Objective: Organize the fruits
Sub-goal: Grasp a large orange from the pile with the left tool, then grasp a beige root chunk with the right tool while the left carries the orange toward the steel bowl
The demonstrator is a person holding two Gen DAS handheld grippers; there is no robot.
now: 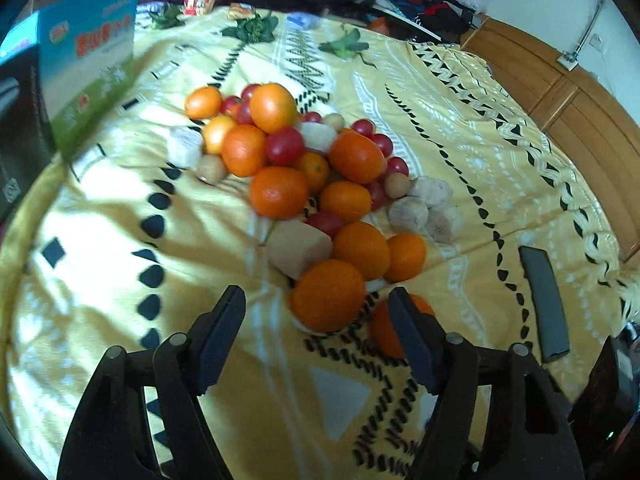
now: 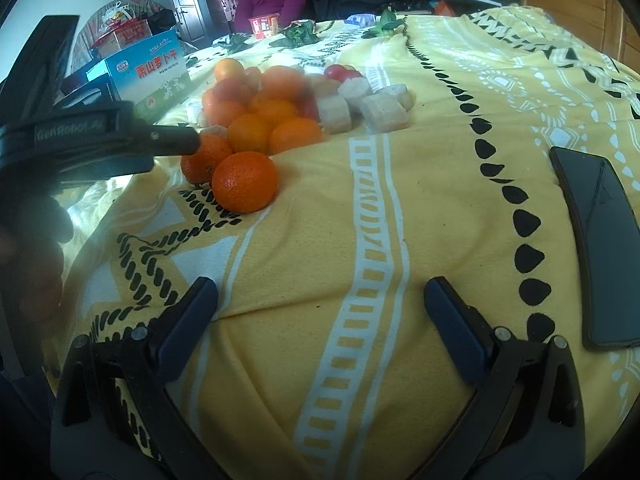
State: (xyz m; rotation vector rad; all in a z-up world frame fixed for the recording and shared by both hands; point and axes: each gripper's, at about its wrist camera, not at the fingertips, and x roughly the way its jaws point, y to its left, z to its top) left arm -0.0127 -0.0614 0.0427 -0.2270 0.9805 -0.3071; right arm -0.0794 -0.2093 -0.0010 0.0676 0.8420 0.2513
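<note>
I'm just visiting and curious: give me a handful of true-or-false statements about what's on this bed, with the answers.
1. The oranges sit in one mixed pile with cherry tomatoes. True.
2. The left gripper is clamped on an orange. False: its jaws stand open, holding nothing.
3. A dark phone lies on the yellow bedspread, apart from the pile. True.
4. The right gripper holds a tomato. False: it is open over bare bedspread.
5. A blue and green carton stands beside the pile. True.
</note>
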